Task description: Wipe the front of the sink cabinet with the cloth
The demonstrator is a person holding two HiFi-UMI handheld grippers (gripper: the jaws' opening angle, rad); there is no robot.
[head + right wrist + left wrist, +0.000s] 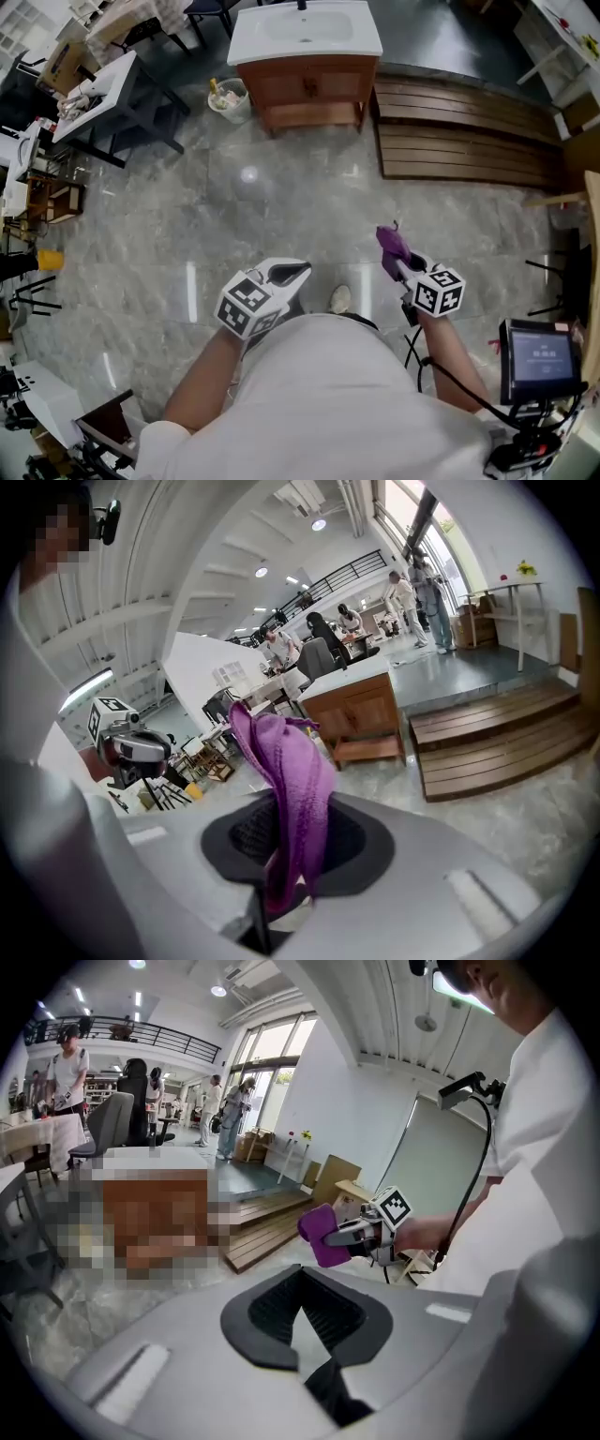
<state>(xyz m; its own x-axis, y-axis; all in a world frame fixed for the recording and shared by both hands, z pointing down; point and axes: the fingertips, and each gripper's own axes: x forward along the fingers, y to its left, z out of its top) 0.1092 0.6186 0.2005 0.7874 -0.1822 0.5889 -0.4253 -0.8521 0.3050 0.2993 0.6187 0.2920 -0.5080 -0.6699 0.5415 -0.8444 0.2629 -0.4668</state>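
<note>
Grey marbled floor point(281, 216) gleaming underfoot here, a slatted wooden platform point(459, 141) stepping up on the right, white tables point(98, 89) crowding the left, and out beyond, tall windows point(272, 1054) pouring daylight onto white walls point(347, 1119) beneath round ceiling lights point(218, 991) and a railed balcony point(122, 1027).

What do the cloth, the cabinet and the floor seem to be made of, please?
Cloth: purple with a fuzzy pile, probably microfibre.
Cabinet: reddish-brown wood or veneer, fairly matte.
Floor: grey veined stone or tile, polished; it mirrors lights.
</note>
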